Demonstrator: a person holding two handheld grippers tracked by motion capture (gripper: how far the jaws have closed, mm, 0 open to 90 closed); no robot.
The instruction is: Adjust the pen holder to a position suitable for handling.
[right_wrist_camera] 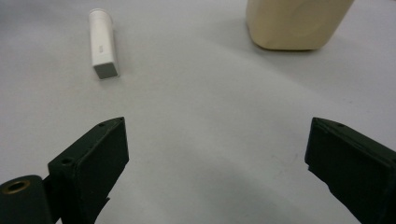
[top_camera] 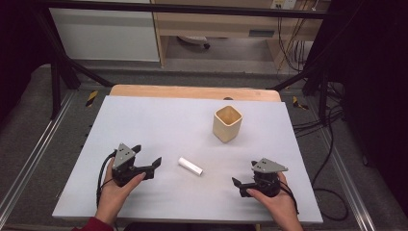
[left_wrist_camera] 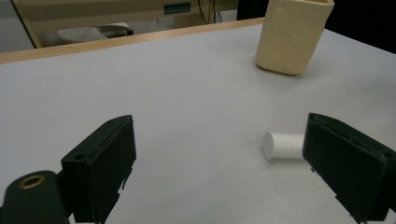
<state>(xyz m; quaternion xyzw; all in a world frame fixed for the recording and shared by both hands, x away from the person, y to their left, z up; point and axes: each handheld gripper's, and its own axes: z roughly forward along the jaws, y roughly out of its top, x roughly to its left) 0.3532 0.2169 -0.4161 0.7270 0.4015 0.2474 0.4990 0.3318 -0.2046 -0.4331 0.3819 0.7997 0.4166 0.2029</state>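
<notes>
Hands come in from the near edge of the pale grey desk (top_camera: 144, 120), each wrapped around a black two-jaw gripper that rests low over the surface. The left gripper (top_camera: 146, 158) sits at the near left, held from behind by the left hand (top_camera: 115, 190), and its jaws point rightward toward the small white cylindrical tube (top_camera: 190, 166) lying on its side near the middle of the desk; the jaws stand wide apart and hold nothing. In the left gripper view the tube's round end (left_wrist_camera: 282, 145) lies just beside the right-hand jaw, partly hidden behind it. The right gripper (top_camera: 239, 185) sits at the near right in the right hand (top_camera: 274, 199), pointing leftward, its jaws likewise spread wide and empty, well apart from the tube. A cream square-mouthed cup (top_camera: 227, 123) stands upright farther back, apart from both grippers.
</notes>
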